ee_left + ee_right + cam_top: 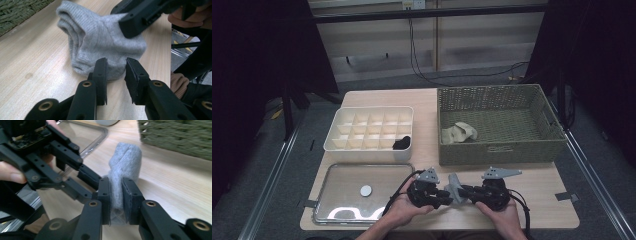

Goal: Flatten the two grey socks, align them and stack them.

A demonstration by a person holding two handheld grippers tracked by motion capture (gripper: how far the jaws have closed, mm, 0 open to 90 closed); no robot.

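Grey sock (455, 183) on the table (427, 102) near the front edge, between the two grippers, just in front of the basket (499, 150). Mostly hidden from above by the black fingers and hands; only a small grey tip shows there.

Right gripper (116, 195): fingers (103, 195) pinching one end of the sock, fabric squeezed flat between the pads. Lower end of the sock lost behind the fingers. Long axis runs straight away from this gripper toward the basket, folded end up and far.

Left gripper (116, 72): fingers (101, 72) spread a little, pads right at the sock's near folded edge, a bit of fabric sitting in the gap; probably not pressing, contact hard to judge at this angle. Right gripper's finger lies over the sock's top right in this view and covers that part.

Sock bunched and doubled over, layers visible at its far end.

Tray (324, 197) left of the hands, front edge cut by a forearm, small round disc (366, 190) on it. Organizer (337, 145) behind the tray, a dark item (402, 143) in a front right cell, too small to identify. Beige cloth (459, 132) in the basket.
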